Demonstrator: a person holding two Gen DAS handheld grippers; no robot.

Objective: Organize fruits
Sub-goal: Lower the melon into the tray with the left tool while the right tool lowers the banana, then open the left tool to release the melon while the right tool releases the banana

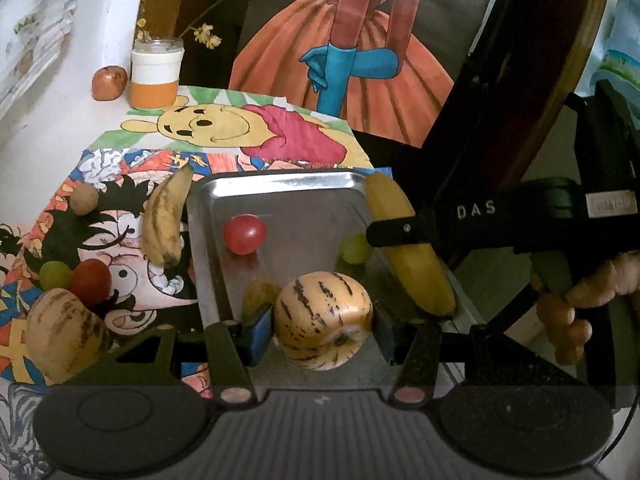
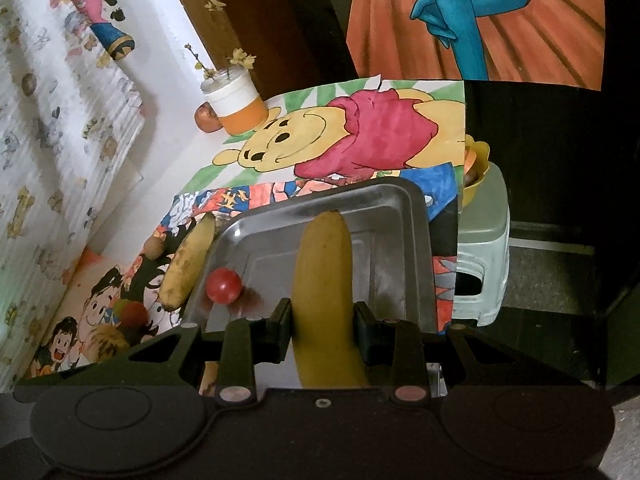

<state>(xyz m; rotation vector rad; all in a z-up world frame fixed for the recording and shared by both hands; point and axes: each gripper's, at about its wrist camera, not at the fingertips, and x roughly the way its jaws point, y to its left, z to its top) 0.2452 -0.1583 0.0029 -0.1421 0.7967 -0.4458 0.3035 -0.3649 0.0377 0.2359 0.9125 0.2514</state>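
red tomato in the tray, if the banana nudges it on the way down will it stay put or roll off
The red tomato looks round and smooth, so it would probably roll at a light nudge. The metal tray looks slick and flat, giving little grip, but its raised rim should likely stop it. The banana hangs apart from it.

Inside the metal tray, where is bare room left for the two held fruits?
The tray is bare at its far end, beyond the red tomato and green grape. The near end is crowded: striped melon in the left gripper, banana in the right gripper.
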